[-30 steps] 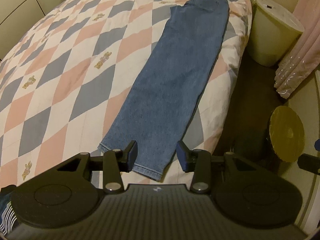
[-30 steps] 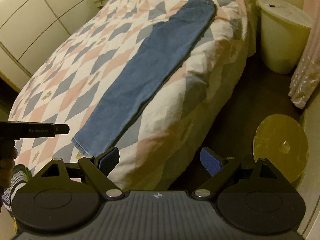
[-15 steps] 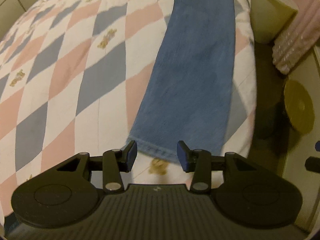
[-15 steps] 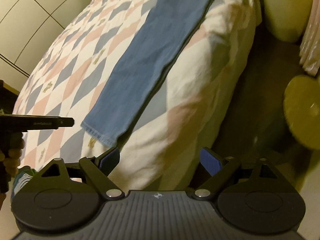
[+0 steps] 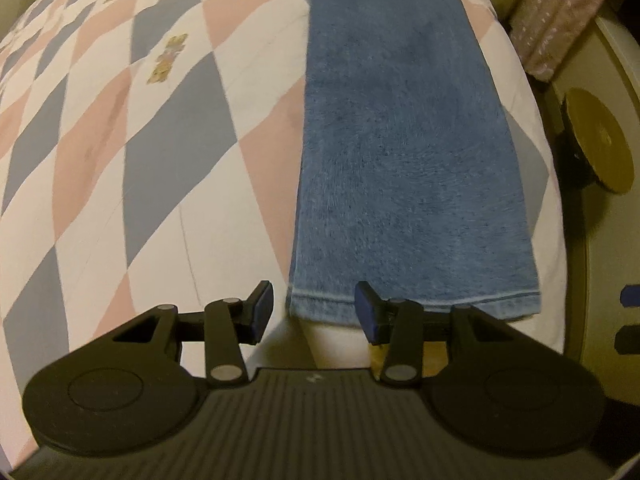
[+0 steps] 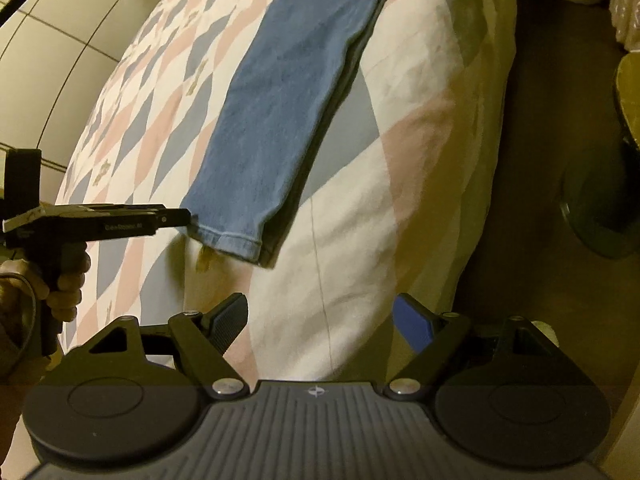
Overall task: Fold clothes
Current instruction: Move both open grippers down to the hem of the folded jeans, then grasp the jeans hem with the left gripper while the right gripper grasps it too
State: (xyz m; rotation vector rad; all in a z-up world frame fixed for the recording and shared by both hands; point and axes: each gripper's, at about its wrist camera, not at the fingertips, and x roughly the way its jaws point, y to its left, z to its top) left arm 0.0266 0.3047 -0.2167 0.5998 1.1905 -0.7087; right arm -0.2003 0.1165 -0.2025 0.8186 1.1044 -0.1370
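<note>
Blue jeans (image 5: 404, 152) lie flat and lengthwise on the bed, folded leg on leg, hem nearest me. My left gripper (image 5: 314, 312) is open, its fingers straddling the hem's left corner just above the cloth. From the right wrist view the jeans (image 6: 288, 92) run along the bed's right edge, and the left gripper (image 6: 176, 216), held by a hand (image 6: 60, 276), has its tip at the hem's left corner. My right gripper (image 6: 320, 318) is wide open, below the hem over the bed's side, holding nothing.
The bed carries a quilt (image 5: 132, 128) of pink, grey and white diamonds. Right of the bed is a narrow dark floor strip with a round yellow-topped stool (image 5: 600, 144). A pink curtain (image 5: 560, 12) hangs at the upper right. White wardrobe doors (image 6: 52, 36) stand beyond the bed.
Both grippers have moved forward and down toward the jeans' hem. The left one now reaches the hem's left corner; the right has come closer to the bed's edge. Both stayed open.
</note>
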